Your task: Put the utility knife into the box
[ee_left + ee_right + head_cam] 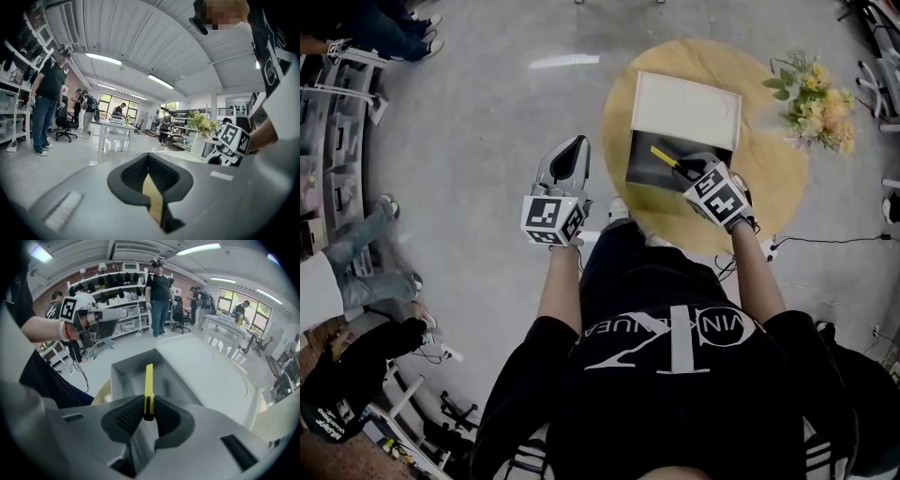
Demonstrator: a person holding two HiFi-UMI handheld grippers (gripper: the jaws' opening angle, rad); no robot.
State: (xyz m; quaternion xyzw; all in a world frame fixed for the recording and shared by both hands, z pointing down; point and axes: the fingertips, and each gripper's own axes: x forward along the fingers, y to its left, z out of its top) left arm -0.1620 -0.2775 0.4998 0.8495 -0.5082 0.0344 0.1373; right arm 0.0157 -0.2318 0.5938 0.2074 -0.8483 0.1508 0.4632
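In the head view's upper right, the right gripper (682, 169) clamped the one yellow utility knife (663, 155) above the single open box (684, 108) on the round table (773, 173), while the left gripper (574, 148), near centre, had its jaws together, holding nothing.

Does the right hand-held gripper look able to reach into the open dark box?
Probably yes: the white lid is open, and the right hand-held gripper holds the yellow utility knife over the dark box, nothing between.
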